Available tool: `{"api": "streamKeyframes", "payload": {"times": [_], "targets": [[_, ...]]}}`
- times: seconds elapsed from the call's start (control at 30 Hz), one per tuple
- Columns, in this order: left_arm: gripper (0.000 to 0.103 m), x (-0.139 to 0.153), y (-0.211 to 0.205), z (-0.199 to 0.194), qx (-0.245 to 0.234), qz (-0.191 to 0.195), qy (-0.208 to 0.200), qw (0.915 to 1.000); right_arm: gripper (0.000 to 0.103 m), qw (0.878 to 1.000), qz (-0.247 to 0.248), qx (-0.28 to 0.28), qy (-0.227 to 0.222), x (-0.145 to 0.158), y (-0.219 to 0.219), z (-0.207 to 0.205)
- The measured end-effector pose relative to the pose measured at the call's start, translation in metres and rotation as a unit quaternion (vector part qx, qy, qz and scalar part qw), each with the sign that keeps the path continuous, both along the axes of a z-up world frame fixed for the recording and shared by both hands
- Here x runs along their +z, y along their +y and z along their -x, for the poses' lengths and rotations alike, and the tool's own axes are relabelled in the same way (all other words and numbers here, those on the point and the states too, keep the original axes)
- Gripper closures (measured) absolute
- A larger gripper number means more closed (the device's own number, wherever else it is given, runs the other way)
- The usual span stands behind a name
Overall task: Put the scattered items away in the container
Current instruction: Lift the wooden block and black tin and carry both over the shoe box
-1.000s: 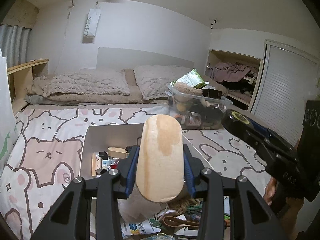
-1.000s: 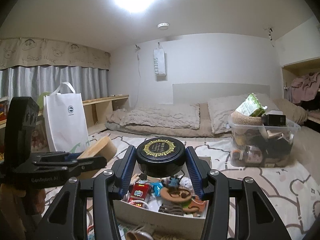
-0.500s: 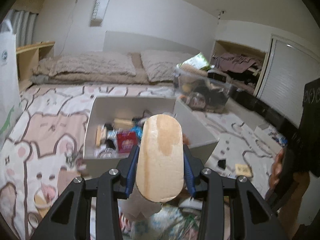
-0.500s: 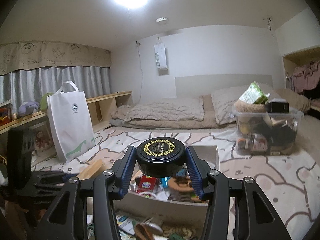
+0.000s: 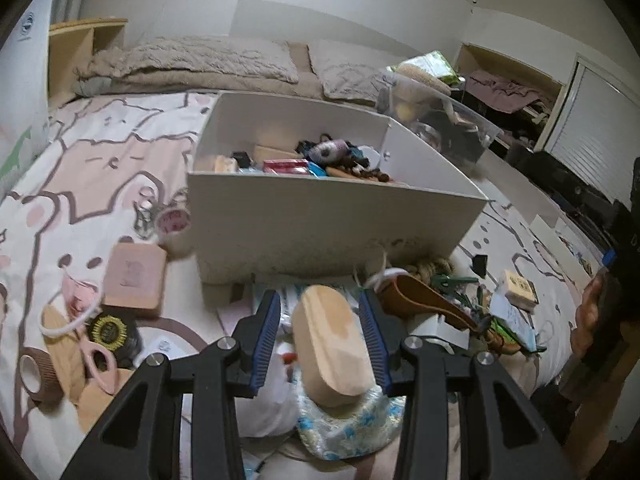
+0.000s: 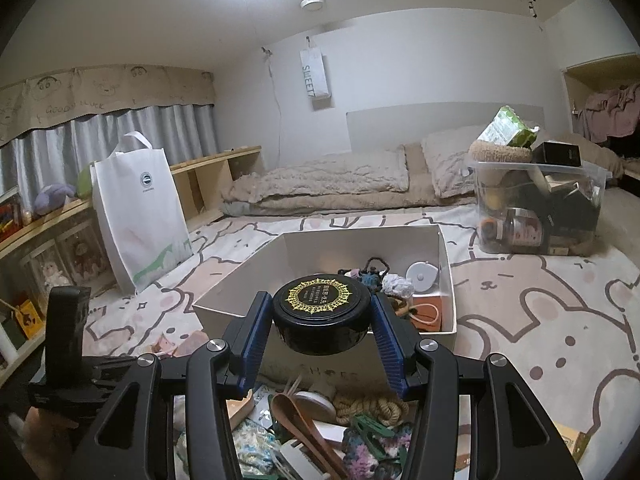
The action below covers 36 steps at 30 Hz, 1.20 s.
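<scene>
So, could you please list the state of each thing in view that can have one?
Left gripper: jaws shut on the wooden block, tilted.
Right gripper: jaws shut on the black round tin, lid on.
White box: open, partly filled.
Clear bin: uncovered, overfull.
White tote bag: upright.
Tape roll: lying loose.

White box [image 5: 328,220] sits open on the bed, already half full of bits. Wooden oval block [image 5: 334,350] tilted in front of it – black round tin [image 6: 320,314] with gold lid held over its near wall.
</scene>
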<state>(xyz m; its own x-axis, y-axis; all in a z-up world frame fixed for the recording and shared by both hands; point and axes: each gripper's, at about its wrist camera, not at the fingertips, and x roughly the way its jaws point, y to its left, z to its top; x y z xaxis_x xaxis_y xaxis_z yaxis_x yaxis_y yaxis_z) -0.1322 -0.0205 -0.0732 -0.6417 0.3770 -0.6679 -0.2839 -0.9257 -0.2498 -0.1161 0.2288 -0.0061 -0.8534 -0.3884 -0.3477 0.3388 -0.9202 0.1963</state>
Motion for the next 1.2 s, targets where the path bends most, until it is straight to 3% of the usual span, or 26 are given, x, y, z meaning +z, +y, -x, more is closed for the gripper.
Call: {"api": "streamKeyframes", "payload": {"times": [0.07, 0.13, 0.17, 0.5, 0.6, 0.87, 1.2], "targets": [[0.059, -0.005, 0.008, 0.001, -0.007, 0.009, -0.006, 0.9999, 0.052, 1.000, 0.000, 0.001, -0.001, -0.001, -0.001, 0.000], [0.037, -0.012, 0.017, 0.002, -0.013, 0.019, -0.014, 0.9996, 0.052, 1.000, 0.000, 0.001, -0.002, -0.002, -0.001, 0.000], [0.036, -0.014, 0.021, 0.002, -0.014, 0.024, -0.017, 0.9995, 0.052, 1.000, -0.001, 0.001, -0.002, -0.003, -0.001, 0.000], [0.037, -0.036, 0.046, 0.005, -0.008, 0.105, -0.021, 0.9943, 0.052, 1.000, -0.001, 0.002, -0.002, -0.004, -0.001, -0.001], [0.058, -0.038, 0.043, 0.007, -0.001, 0.109, -0.021, 0.9938, 0.052, 1.000, -0.001, -0.001, 0.001, -0.003, 0.000, -0.002], [0.062, -0.040, 0.039, 0.009, -0.001, 0.112, -0.018, 0.9936, 0.052, 1.000, 0.003, -0.001, 0.004, -0.002, 0.003, -0.004], [0.062, -0.019, 0.034, 0.004, 0.005, 0.078, 0.005, 0.9970, 0.052, 1.000, 0.006, -0.004, 0.006, 0.000, 0.005, -0.005]]}}
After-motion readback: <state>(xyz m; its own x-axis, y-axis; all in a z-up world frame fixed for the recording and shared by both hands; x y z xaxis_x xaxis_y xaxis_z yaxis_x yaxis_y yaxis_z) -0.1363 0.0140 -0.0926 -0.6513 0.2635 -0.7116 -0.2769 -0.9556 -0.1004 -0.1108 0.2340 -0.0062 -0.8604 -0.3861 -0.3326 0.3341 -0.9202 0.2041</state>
